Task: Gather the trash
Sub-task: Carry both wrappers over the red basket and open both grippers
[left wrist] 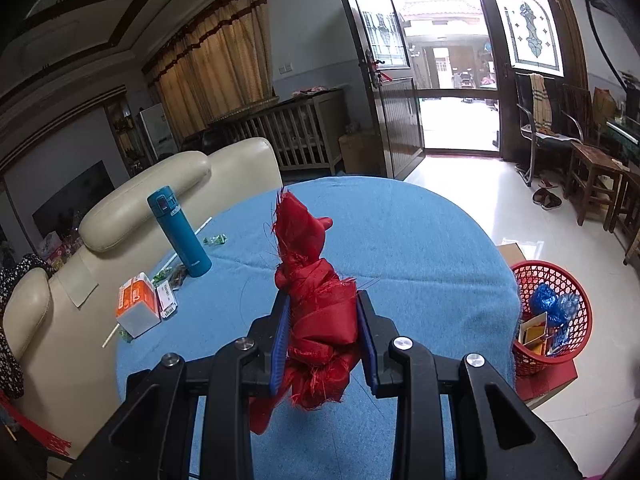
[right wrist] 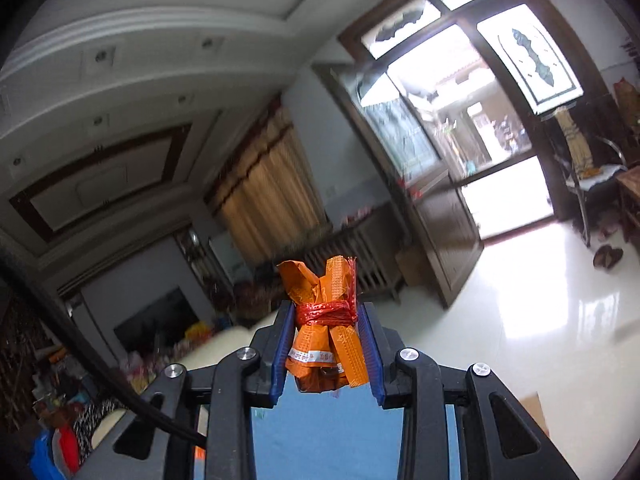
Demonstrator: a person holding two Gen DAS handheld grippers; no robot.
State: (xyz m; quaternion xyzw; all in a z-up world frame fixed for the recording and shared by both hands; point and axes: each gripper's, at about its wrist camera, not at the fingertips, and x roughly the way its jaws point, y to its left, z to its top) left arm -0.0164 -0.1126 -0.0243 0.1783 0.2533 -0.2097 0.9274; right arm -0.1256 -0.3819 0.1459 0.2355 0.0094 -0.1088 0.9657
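Trash in both grippers: your left gripper (left wrist: 323, 334) pinches a red cloth wad (left wrist: 316, 300) above the worktop (left wrist: 420, 240); your right gripper (right wrist: 326, 344) pinches an orange tied bundle (right wrist: 326, 328), raised clear, presumably for carrying to the red basket (left wrist: 560, 308) at 3 o'clock.

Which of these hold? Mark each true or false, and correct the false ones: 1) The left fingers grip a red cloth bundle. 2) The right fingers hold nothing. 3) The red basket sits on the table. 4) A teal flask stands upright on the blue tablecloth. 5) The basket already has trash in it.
1) True: the left gripper is shut on the red cloth bundle.
2) False: the right gripper clamps an orange wrapper bundle tied with red string.
3) False: the red basket stands off the table, lower, at its right edge.
4) True: the teal flask stands upright.
5) True: blue plastic and cartons lie inside.
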